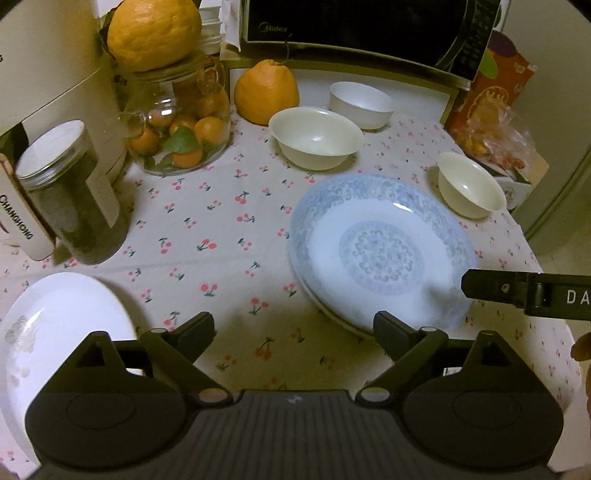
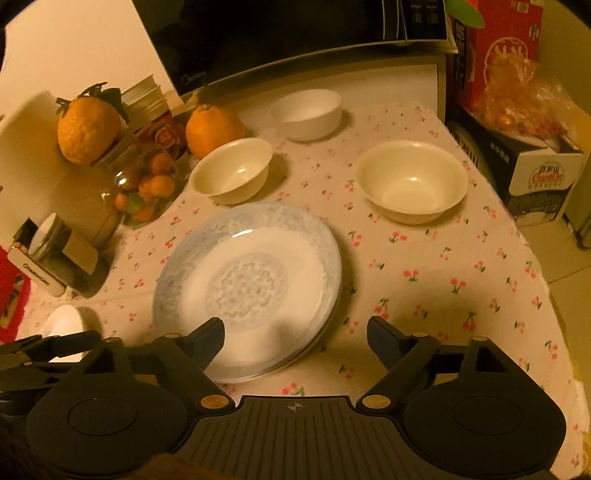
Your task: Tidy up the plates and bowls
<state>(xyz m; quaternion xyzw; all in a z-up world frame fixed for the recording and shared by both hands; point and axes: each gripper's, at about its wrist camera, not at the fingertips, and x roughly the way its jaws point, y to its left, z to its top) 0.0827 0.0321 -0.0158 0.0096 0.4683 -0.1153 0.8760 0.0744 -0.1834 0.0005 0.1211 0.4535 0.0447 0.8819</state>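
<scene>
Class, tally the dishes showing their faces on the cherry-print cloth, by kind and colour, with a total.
Cream bowls: 2
White bowl: 1
Blue-patterned plate: 1, topping a stack
White plate: 1
Total: 5

You are working in a home kitchen or dining corner. A table draped in a cherry-print tablecloth (image 1: 207, 229) carries everyday crockery: a blue-patterned plate (image 1: 380, 251) and cream bowls (image 1: 316, 138). Behind them a black Midea microwave (image 1: 362, 26) sits against the wall. To your left stand a glass jar of small oranges (image 1: 181, 125) with a large citrus fruit (image 1: 153, 31) on its lid, a lidded canister of dark leaves (image 1: 70, 192) and a cream-coloured appliance (image 1: 48, 74). Printed food boxes (image 2: 498, 48) and a bag of snacks (image 2: 524, 107) crowd the right edge.
</scene>
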